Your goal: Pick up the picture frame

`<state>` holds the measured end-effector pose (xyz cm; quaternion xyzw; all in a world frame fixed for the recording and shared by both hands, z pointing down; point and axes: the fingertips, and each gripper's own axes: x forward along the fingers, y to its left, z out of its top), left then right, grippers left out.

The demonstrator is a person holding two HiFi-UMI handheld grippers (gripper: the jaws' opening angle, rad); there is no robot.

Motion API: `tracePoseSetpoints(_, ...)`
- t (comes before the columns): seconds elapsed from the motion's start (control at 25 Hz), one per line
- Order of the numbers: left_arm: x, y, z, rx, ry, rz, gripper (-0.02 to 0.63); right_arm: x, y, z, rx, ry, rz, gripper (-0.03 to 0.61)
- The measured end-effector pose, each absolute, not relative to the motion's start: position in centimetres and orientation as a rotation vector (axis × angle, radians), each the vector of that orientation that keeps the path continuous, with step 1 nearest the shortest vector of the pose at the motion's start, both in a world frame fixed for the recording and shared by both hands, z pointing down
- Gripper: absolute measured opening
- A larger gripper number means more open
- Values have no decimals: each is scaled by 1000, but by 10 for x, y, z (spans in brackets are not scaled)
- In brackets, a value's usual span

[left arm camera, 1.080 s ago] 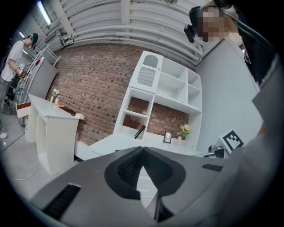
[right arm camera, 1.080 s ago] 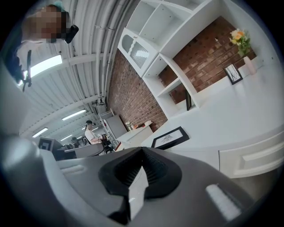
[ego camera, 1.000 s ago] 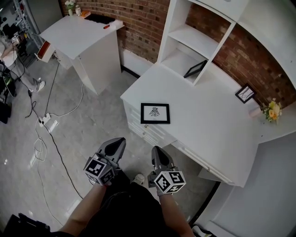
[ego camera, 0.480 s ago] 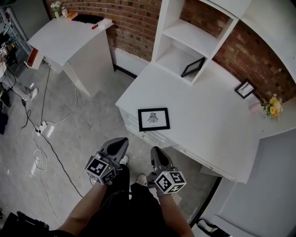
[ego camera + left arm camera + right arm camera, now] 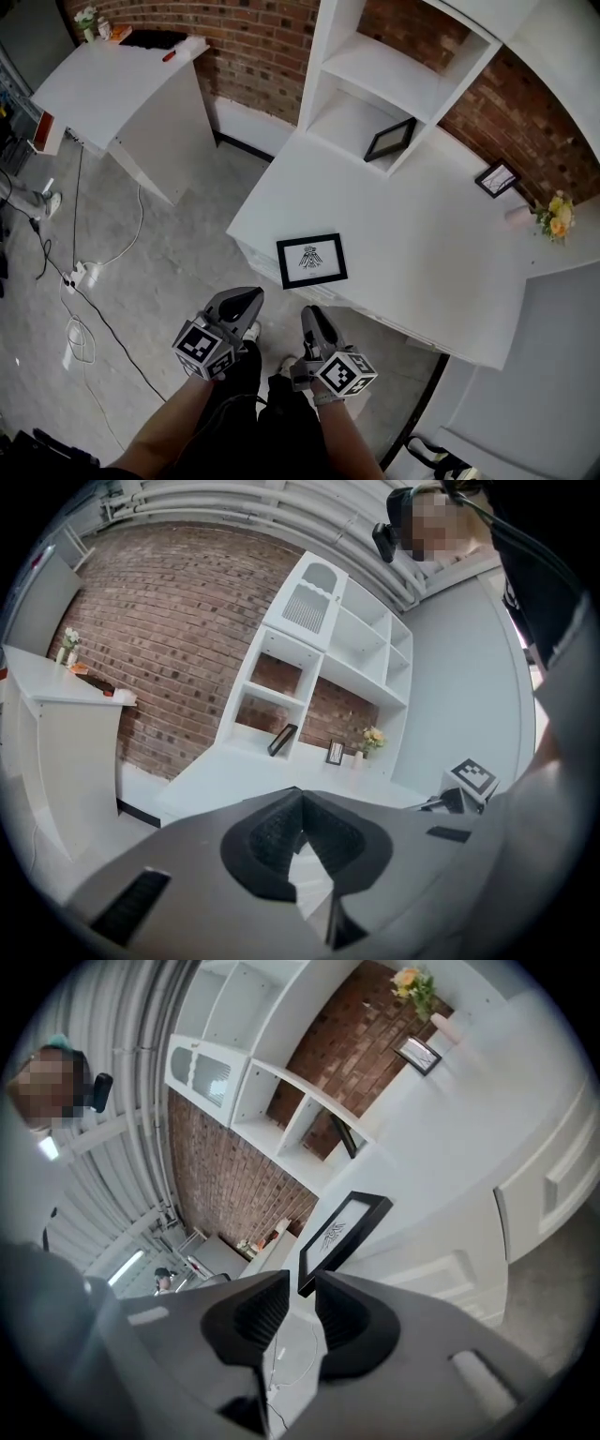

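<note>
The picture frame [image 5: 311,260] is lying flat by the worktop's [image 5: 422,253] front edge, straight ahead of the nearer right hand-held gripper [image 5: 313,317], whose empty jaws are opening. The left hand-held gripper [image 5: 246,300] is hanging clenched, empty.

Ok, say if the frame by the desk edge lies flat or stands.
Flat: the frame lies face up on the desk, print visible from above.

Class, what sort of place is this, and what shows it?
Probably a mock room in a studio: white shelves and a frame against a brick wall, with cables trailing over bare floor.
</note>
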<state>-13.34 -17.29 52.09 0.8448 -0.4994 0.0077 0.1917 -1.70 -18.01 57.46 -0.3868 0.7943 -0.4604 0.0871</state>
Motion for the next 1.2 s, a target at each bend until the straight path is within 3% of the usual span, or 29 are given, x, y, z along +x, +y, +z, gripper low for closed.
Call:
tracePoseSetpoints(0.24, -136, -187, 537, 2384, -1310, 55, 2, -25, -188, 586, -1170, 2239, -1458, 97)
tracePoseSetpoints(0.76, -136, -206, 566, 2379, -1184, 73, 2, -48, -213, 592, -1037, 1978, -1578, 217)
tracePoseSetpoints(1.2, -133, -213, 579, 2378, -1113, 82, 2, -56, -228, 608, -994, 1821, -1636, 225)
